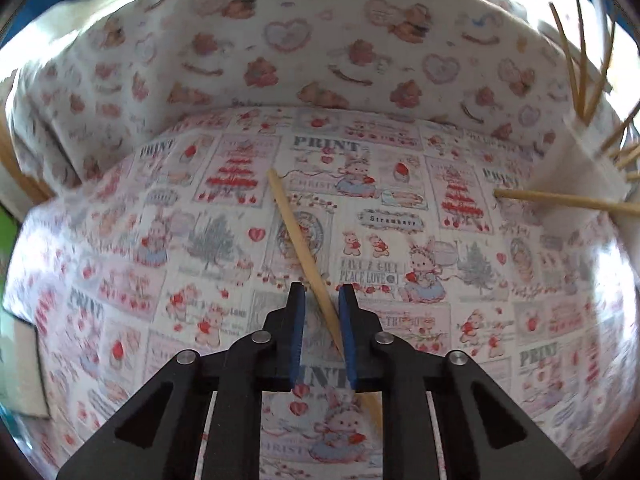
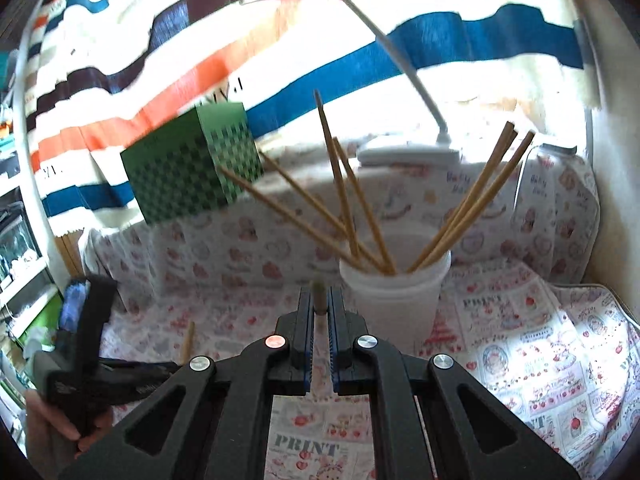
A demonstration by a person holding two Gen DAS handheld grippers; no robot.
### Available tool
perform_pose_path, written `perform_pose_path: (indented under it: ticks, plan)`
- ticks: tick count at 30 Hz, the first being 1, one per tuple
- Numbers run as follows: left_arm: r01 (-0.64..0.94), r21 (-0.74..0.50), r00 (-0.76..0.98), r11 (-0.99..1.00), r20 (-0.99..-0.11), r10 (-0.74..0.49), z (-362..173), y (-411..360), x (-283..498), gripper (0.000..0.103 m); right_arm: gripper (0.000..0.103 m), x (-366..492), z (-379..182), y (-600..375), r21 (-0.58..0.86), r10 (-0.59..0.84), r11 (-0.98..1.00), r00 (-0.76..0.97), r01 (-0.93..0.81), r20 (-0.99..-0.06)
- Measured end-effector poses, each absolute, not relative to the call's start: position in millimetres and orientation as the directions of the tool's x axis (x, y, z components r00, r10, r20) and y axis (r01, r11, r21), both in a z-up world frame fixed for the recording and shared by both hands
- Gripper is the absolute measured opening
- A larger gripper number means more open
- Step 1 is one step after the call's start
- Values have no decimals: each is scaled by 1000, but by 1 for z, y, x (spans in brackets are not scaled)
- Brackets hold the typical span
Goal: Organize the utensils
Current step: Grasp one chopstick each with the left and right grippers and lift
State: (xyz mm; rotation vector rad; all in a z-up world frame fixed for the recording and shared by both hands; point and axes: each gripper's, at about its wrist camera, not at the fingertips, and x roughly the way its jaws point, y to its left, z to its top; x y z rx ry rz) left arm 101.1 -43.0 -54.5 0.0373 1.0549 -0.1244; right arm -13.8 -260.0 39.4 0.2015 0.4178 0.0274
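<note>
**Tool status: both tools at chopsticks, cup on the bench**

Left tool: the blue pads stand a narrow gap apart with one wooden chopstick running diagonally between them. The stick lies flat on the printed cloth that covers the bench. Its lower part touches the inner face of the right-hand pad; the left-hand pad stands clear of it, so the stick is not clamped. The far tip of the stick points up and to the left, well beyond the fingertips.

Right tool: the jaws are closed on a second chopstick. It is seen end-on, with its blunt end protruding just above the fingertips. The tool is raised above the bench and points toward the cup.

White cup: it stands upright on the bench just right of the right tool's fingertips. A bundle of chopsticks stands in it, fanned out to the left and right.

Beyond the cup:
- a green checked box to the left, against the rear of the bench
- a white desk lamp behind the cup
- a striped cloth hanging as backdrop

From the right wrist view, the left tool and the hand holding it appear at the lower left, with the stick's far end showing beside it
</note>
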Motion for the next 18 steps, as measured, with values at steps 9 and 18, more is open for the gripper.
perform_pose_path:
  ticks: [9, 18]
  plan:
    - [171, -65, 486, 983, -862, -142, -53, -38, 112, 9, 7, -27, 54, -263, 198, 33, 980, 940, 37, -339]
    - [136, -76, 498, 988, -857, -135, -38, -24, 130, 29, 7, -33, 64, -278, 223, 4, 972, 948, 70, -317]
